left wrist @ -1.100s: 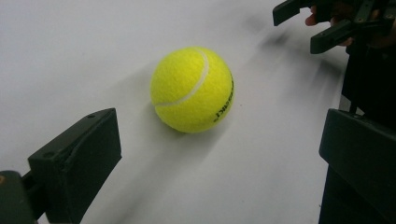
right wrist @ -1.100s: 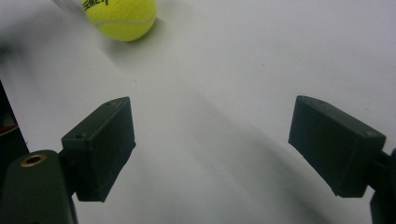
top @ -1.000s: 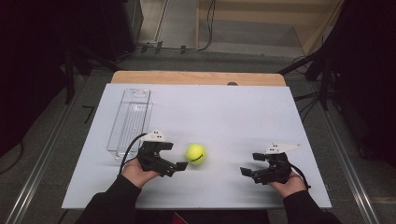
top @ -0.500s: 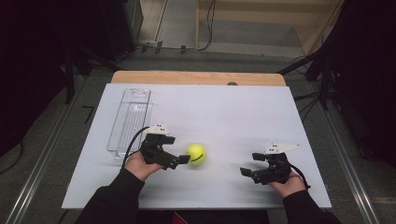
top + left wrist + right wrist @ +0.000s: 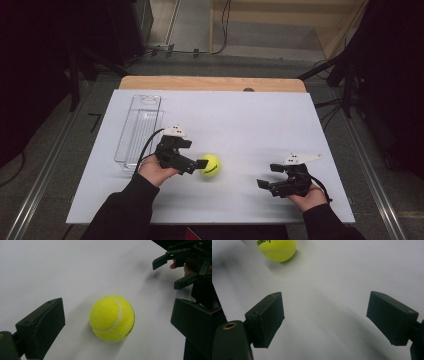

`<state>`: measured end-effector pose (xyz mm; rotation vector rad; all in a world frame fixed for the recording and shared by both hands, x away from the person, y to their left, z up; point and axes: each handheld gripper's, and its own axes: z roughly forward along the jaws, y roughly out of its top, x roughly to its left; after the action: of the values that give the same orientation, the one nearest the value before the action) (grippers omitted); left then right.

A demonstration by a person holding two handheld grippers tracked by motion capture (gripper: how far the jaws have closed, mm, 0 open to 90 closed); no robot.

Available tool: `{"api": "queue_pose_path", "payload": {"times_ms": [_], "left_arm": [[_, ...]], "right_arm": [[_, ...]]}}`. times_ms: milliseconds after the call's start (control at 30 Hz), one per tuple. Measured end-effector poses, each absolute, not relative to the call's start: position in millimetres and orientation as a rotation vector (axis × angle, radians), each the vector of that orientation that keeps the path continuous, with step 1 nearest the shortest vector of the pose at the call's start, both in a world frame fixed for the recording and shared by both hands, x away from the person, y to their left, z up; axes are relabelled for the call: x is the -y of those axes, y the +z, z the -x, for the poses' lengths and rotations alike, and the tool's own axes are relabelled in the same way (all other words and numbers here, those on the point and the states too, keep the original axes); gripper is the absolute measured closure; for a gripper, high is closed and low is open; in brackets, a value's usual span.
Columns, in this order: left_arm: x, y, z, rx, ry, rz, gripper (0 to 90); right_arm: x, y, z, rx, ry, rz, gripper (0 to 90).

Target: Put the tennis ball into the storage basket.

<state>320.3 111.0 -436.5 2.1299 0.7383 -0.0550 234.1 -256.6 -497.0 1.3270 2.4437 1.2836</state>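
My left gripper (image 5: 117, 322) has its jaws spread wide, and the tennis ball (image 5: 112, 318) sits on the table between them, a little ahead of the tips, touching neither jaw. From above, my left gripper (image 5: 199, 163) points toward the ball (image 5: 210, 164), with the tips just beside its near side. The ball rests on the white table (image 5: 240, 120), in the near half, closer to my left hand than to my right.

It is bright yellow-green and fuzzy, with a pale curved seam across the top and dark printed lettering low on one side.

My right gripper (image 5: 325, 322) is also spread wide, holding nothing, with bare table between its jaws; the ball (image 5: 277, 249) lies well beyond them. From above, my right gripper (image 5: 267, 177) hovers near the table's front right. A clear plastic tray (image 5: 131, 145) lies along the left side.
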Motion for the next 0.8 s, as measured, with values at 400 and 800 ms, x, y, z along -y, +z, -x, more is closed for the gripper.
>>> {"api": "queue_pose_path", "payload": {"times_ms": [400, 800], "left_arm": [[-97.6, -436.1, -328.8, -0.719, -0.049, -2.136, 0.2], [-80.7, -437.4, -334.9, -0.697, -0.039, -2.169, 0.2]], "right_arm": [[256.8, -497.2, -234.2, -2.444, 1.281, -1.329, 12.6], [257.6, -497.5, -235.0, -2.448, 1.277, -1.333, 12.6]]}}
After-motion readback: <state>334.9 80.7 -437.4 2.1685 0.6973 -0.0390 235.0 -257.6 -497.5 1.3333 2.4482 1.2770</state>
